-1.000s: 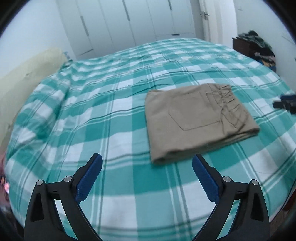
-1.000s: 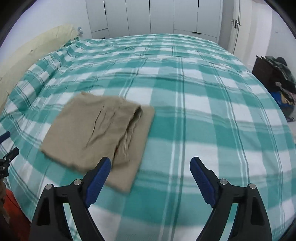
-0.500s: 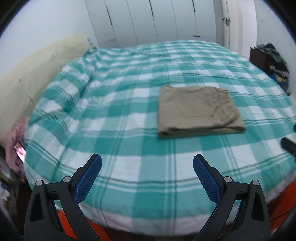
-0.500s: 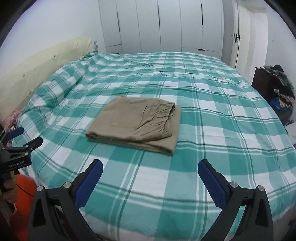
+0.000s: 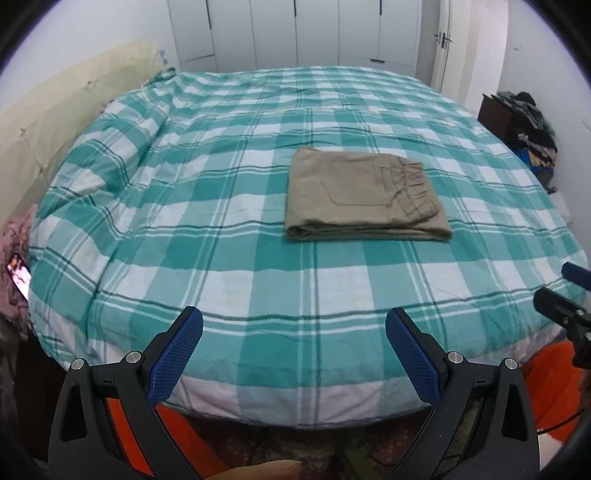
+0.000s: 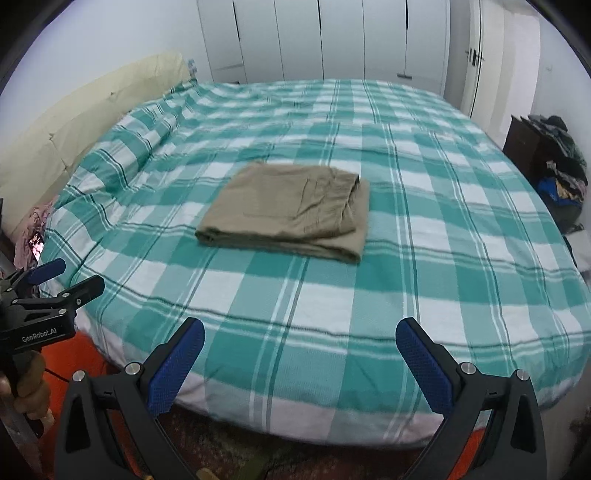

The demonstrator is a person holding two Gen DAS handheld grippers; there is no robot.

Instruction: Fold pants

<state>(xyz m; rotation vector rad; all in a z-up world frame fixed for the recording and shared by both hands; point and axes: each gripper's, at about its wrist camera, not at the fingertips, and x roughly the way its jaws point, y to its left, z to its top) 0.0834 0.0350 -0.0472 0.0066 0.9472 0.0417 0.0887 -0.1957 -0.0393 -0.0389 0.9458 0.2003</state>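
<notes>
The tan pants lie folded into a flat rectangle on the green and white checked bed, back pocket and elastic waistband facing up. In the right wrist view the same pants sit mid-bed, waistband to the right. My left gripper hangs open over the bed's near edge, well short of the pants, nothing between its blue pads. My right gripper is open too, wide and empty, over the same edge. Each gripper shows at the side of the other's view: the right gripper, the left gripper.
A cream headboard runs along the left. White wardrobe doors stand behind the bed. A dark cabinet piled with clothes is at the right. Orange floor covering shows below the bed's near edge. Pink cloth lies at the left.
Both grippers have pulled back from the pants and risen, so the bed's near edge and floor now show. The right gripper's fingers spread a little wider. The pants lie still.
</notes>
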